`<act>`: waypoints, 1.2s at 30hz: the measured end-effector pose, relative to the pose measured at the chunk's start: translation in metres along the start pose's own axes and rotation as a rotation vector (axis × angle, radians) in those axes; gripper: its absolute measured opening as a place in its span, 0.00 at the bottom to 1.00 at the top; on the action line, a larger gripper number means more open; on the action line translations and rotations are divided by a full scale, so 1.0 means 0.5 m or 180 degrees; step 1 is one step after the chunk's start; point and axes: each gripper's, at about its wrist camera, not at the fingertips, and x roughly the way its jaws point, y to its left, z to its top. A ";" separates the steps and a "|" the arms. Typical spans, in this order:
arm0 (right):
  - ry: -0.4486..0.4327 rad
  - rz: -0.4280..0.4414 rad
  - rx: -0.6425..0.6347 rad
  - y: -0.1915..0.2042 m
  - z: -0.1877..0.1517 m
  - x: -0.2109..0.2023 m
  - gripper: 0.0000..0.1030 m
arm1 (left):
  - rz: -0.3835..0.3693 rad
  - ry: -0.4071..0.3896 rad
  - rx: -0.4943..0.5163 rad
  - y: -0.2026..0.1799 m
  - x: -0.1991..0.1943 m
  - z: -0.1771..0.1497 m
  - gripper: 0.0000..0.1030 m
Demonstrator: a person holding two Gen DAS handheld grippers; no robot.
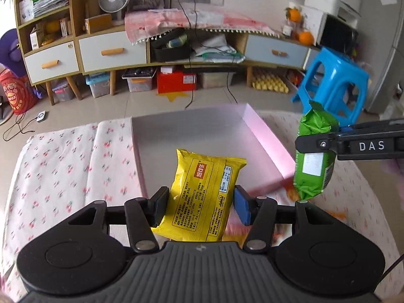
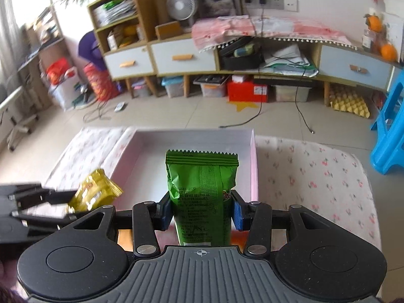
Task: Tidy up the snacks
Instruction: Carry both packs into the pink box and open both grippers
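You had the left tool [image 1: 199, 204] clamped on the yellow pack [image 1: 202, 197], pads pressing its two long sides, long axis running away from you and leaning a bit left. Pack was off the tabletop [image 1: 63, 171], hanging over the near end of the pink box [image 1: 267, 141].

Right tool [image 2: 200, 210] was clamped on the green pack [image 2: 202, 192], also by the sides, long axis pointing straight ahead toward the box, serrated end farthest from you. In the left view that green pack hung upright at the box's right wall, near its near corner, so it sat just outside or over the rim; could not tell which.

Key relation: the box lay ahead of and below both tools, opening up. Left tool was already over the box floor, so it looked nearer to a drop. Right tool probably needed a shift left to clear the wall.

Box: nothing visible inside, floor bare in both views. Something orange showed on the tabletop under the tools, blurred, likely more snacks, not sure.

Judgement: both packs picked, neither placed yet; setting them into the box looked like the next step.
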 end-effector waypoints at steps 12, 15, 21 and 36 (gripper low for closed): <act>-0.0026 -0.0076 0.0179 -0.040 0.031 0.127 0.42 | 0.0133 -0.0104 -0.0193 0.041 0.091 0.008 0.50; 0.0089 -0.0156 0.0129 -0.037 0.030 0.155 0.42 | 0.0155 -0.0077 -0.0255 0.049 0.104 0.008 0.50; 0.0343 -0.0197 0.0077 -0.029 0.023 0.206 0.43 | 0.0199 0.0000 -0.0204 0.051 0.122 0.006 0.50; 0.0461 -0.0215 0.0151 -0.032 0.034 0.263 0.45 | 0.0211 0.0091 -0.0093 0.042 0.146 0.011 0.51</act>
